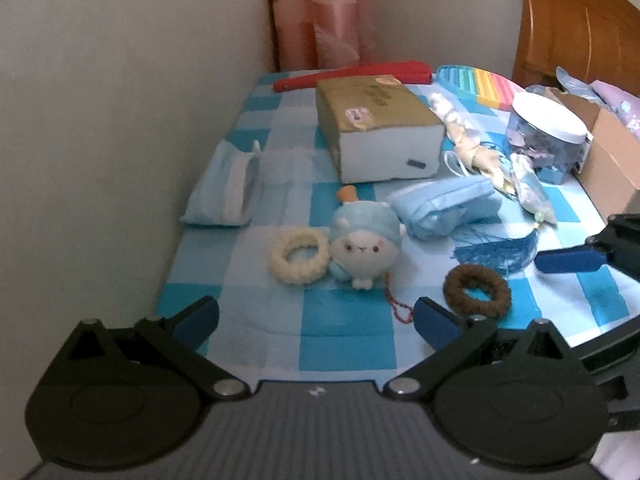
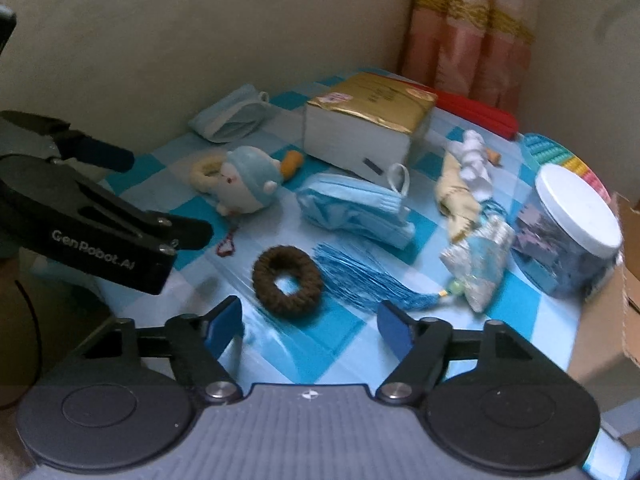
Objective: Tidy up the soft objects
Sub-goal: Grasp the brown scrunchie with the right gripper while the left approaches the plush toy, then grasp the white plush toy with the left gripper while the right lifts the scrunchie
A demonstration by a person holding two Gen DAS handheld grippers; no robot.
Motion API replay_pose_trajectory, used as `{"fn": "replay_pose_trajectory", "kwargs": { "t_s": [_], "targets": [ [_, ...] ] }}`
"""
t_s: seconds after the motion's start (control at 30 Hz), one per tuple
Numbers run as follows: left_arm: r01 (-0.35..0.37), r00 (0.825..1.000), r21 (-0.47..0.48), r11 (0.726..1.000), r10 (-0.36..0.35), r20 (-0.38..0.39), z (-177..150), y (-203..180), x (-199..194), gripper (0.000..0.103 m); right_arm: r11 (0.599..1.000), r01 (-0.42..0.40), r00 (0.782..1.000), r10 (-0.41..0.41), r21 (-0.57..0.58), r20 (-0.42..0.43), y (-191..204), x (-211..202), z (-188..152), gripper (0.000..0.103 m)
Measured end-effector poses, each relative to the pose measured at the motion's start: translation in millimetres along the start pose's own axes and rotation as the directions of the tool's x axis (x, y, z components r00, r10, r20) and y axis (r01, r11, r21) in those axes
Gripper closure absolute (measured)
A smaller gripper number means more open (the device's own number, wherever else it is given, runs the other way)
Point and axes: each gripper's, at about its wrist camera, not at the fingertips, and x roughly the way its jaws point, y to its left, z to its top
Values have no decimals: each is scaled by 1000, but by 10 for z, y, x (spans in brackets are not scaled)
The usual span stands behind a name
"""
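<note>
A blue-and-white plush toy (image 1: 362, 246) lies mid-table beside a cream scrunchie (image 1: 298, 256); both also show in the right wrist view, the plush (image 2: 248, 184) and the scrunchie (image 2: 206, 172). A brown scrunchie (image 1: 476, 290) (image 2: 287, 280), a blue tassel (image 1: 496, 250) (image 2: 368, 276) and a stack of blue face masks (image 1: 444, 206) (image 2: 356, 208) lie near. My left gripper (image 1: 316, 322) is open and empty, short of the plush. My right gripper (image 2: 310, 326) is open and empty, just short of the brown scrunchie.
A gold-topped tissue pack (image 1: 376, 128) stands behind the plush. A second mask pack (image 1: 228, 186) lies by the left wall. A white-lidded jar (image 2: 568, 224), a cardboard box (image 1: 608, 148), a cream cloth doll (image 2: 460, 184) and a red pouch (image 1: 352, 74) crowd the right and back.
</note>
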Motion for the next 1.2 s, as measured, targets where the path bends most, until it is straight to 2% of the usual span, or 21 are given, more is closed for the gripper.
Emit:
{"fn": "replay_pose_trajectory", "kwargs": {
  "t_s": [0.17, 0.33, 0.4, 0.43, 0.53, 0.73, 0.9, 1.1, 1.2],
  "targets": [
    [-2, 1000, -27, 1000, 2, 9, 32, 64, -8, 0, 1000, -28, 1000, 28, -8, -2, 69, 81, 64, 42],
    [-1, 1000, -47, 999, 2, 11, 26, 87, -8, 0, 999, -45, 999, 45, -1, 8, 106, 115, 111, 45],
    [6, 1000, -62, 998, -5, 12, 32, 101, -10, 0, 999, -42, 999, 43, -5, 12, 129, 124, 127, 50],
    [9, 1000, -65, 998, -8, 14, 31, 108, -16, 0, 999, -43, 999, 43, -9, 11, 140, 127, 131, 56],
    [8, 1000, -70, 998, -6, 20, 30, 125, -27, 0, 999, -36, 999, 36, -5, 14, 153, 110, 125, 61],
    [32, 999, -70, 997, -30, 31, 33, 107, -32, 1, 1000, -8, 1000, 8, 1, 8, 92, -47, 37, 62],
    [32, 998, -43, 999, -30, 52, 74, 19, -23, 1, 999, 36, 999, -35, 22, -9, -35, -194, -93, 62],
    [67, 995, -1, 998, -67, 69, 157, -127, 50, 3, 995, 74, 997, -72, 62, -38, -191, -272, -264, 62],
    [40, 994, 19, 999, -42, 99, 199, -198, 92, 3, 994, 78, 996, -75, 74, -40, -237, -268, -298, 61]
  ]
}}
